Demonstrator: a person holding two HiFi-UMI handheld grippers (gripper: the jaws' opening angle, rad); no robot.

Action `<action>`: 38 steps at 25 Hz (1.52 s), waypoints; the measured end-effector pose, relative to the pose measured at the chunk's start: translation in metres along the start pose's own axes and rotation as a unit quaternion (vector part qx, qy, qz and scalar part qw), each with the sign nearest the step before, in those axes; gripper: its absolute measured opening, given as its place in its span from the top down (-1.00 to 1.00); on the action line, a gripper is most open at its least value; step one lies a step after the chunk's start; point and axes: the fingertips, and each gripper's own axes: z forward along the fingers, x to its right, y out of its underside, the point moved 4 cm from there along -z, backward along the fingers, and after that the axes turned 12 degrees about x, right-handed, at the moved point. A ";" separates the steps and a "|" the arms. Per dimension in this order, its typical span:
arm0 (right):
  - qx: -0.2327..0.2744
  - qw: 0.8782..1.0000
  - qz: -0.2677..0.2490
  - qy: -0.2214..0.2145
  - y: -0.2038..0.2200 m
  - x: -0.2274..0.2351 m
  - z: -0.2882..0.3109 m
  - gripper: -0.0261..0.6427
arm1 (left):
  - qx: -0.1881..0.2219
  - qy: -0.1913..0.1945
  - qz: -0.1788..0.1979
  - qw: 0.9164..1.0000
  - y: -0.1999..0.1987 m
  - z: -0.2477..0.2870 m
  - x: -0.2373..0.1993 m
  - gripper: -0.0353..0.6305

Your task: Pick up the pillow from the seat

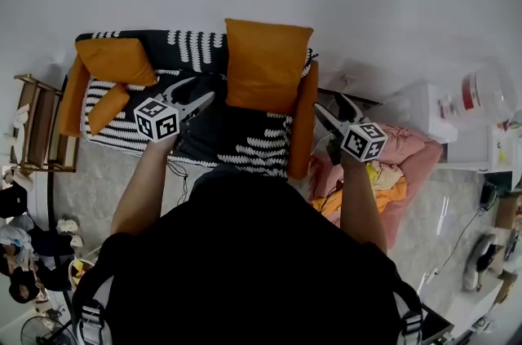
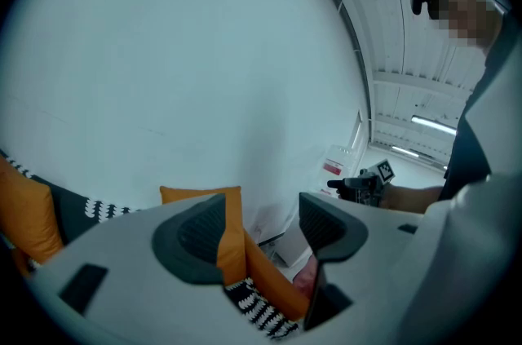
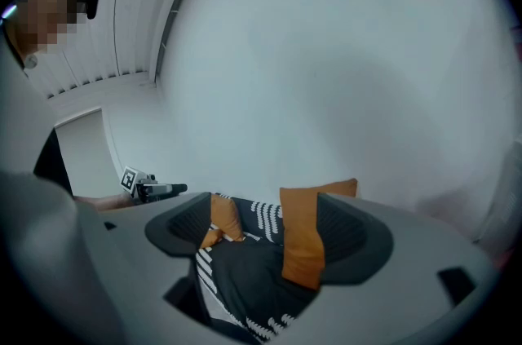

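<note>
Hovering over the seat, your left tool and right tool gape empty, upright orange pillow not yet lifted.

A sofa covered in black-and-white patterned fabric was set on a grey floor. An orange pillow was propped upright against its backrest, and a second cushion was tucked into its left corner.

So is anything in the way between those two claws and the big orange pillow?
Nothing visible. The left gripper and right gripper both have open jaws and a clear line to the pillow standing against the sofa back.
</note>
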 end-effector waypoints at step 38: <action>-0.041 0.998 0.031 0.038 0.017 0.063 0.087 -0.27 | -0.046 -0.004 -0.031 0.998 0.010 0.068 -0.095 0.03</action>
